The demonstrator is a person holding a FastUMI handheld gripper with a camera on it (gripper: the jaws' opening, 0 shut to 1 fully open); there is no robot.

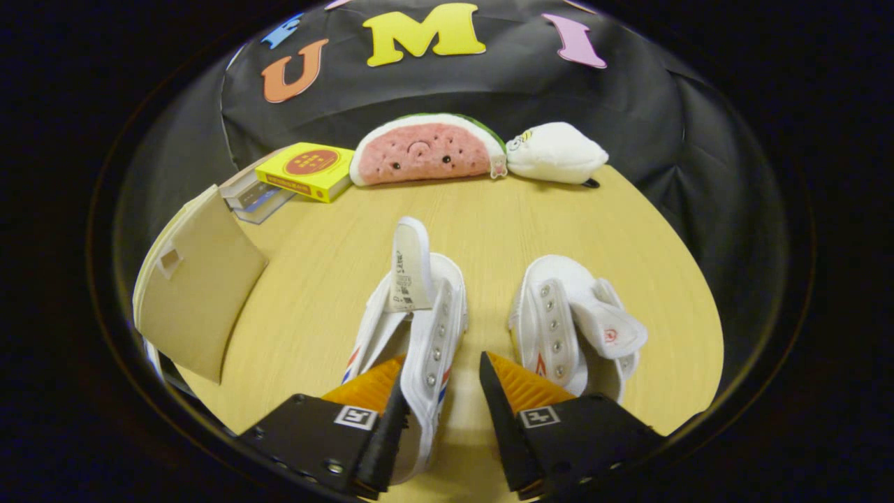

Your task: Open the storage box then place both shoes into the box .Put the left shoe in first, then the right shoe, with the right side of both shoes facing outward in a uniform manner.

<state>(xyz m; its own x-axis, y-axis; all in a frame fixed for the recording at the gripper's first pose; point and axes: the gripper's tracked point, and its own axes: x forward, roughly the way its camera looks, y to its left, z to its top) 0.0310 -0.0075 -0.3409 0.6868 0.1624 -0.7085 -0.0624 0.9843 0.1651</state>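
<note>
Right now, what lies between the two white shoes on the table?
In the gripper view, only bare wooden table separates the left-hand shoe from the other shoe; the open gripper straddles the left-hand shoe's side wall.

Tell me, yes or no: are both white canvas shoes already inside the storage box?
No. Both white canvas shoes, one at the open hand-held gripper and one beside it, lie on the wooden table.
</note>
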